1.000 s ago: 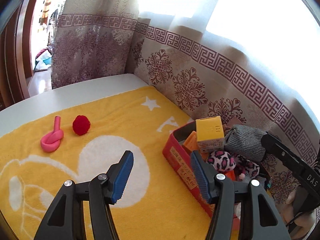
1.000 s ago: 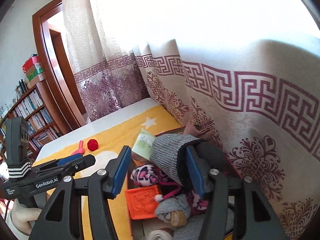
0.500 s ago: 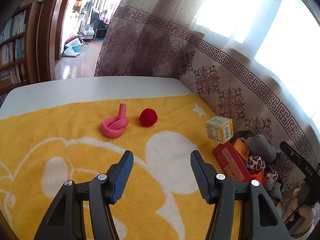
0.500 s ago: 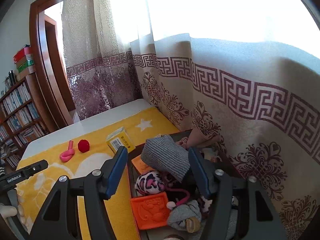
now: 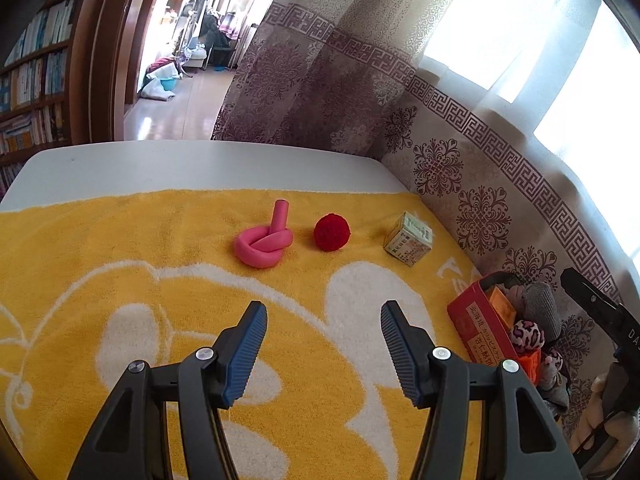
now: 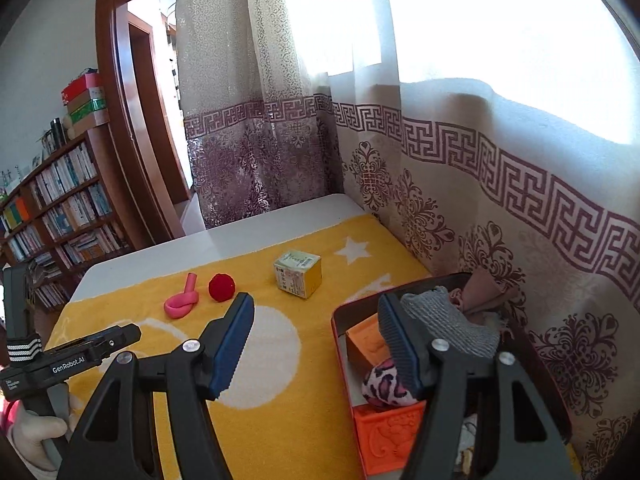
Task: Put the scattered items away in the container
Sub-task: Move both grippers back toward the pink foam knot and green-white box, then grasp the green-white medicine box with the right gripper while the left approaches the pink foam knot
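a yellow towel (image 5: pixel 168 280) with white shapes is lying over a white table (image 5: pixel 200 164). patterned curtains (image 6: pixel 460 184) are hanging along its far side, an open doorway (image 5: pixel 180 52) is showing behind, and a bookshelf (image 6: pixel 60 200) is standing left.

Towel (image 5: pixel 160 272) yellow with white shapes and a white star. Knotted tube (image 5: pixel 264 242) pink; pom-pom ball (image 5: pixel 332 233) red at its 3 o'clock. Small box (image 5: pixel 408 239) yellow, pale-green top. Container (image 6: pixel 340 344) red; inside orange blocks (image 6: pixel 390 440), grey knit (image 6: pixel 456 322), pink-black leopard ball (image 6: pixel 384 386). Curtain (image 6: pixel 500 184) cream, maroon key-pattern band.
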Demonstrator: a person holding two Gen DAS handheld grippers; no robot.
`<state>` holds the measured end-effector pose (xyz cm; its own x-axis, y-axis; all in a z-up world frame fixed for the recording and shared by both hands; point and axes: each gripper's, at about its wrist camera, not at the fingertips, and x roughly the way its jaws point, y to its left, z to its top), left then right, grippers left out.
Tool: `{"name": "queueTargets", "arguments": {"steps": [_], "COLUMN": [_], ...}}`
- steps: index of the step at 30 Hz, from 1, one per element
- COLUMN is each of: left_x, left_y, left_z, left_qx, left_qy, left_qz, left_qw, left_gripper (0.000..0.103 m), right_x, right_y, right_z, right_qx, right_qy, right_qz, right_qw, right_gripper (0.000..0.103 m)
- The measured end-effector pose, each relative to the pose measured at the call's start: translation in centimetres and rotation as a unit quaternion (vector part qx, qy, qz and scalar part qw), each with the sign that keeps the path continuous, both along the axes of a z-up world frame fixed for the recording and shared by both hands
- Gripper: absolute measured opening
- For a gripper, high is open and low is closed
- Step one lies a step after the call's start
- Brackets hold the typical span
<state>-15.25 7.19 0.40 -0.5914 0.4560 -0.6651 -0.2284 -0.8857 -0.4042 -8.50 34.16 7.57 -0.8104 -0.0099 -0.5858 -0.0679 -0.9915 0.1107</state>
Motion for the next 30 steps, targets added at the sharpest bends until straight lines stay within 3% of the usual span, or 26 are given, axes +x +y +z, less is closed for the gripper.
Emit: {"name": "queueTargets", "arguments": {"steps": [2, 14, 22, 30], "left_x": [-0.4, -6.5, -10.7, -12.6], "left_y": [-0.5, -0.5, 2.0, 2.4], "left_z": [-0.2, -3.1, -5.9, -7.3], "left_qx": [-0.004, -0.055, -0.071, -0.081], "left_qy": [-0.003, -0.031, -0.054, -0.048], "left_qz": [0.006, 0.022, 0.01, 0.007], "left_qw": [1.0, 0.9978, 0.996, 0.9955], "left_gripper": [0.061, 0.061, 0.061, 0.061], "right_x": [-1.9, -12.3, -17.7, -21.2], "right_y": [-0.5, -1.8, -1.2, -0.7], "right_z": [-0.5, -4.3, -7.5, -10.4], "right_qx": [-0.017, -0.041, -0.024, -0.057], "right_qy": [-0.018, -0.123, -0.177, -0.228], "right_qz": [0.009, -0.01, -0.032, -0.032], "right_qw": [1.0, 0.992, 0.983, 0.971], "right_gripper": [0.078, 0.078, 0.078, 0.078]}}
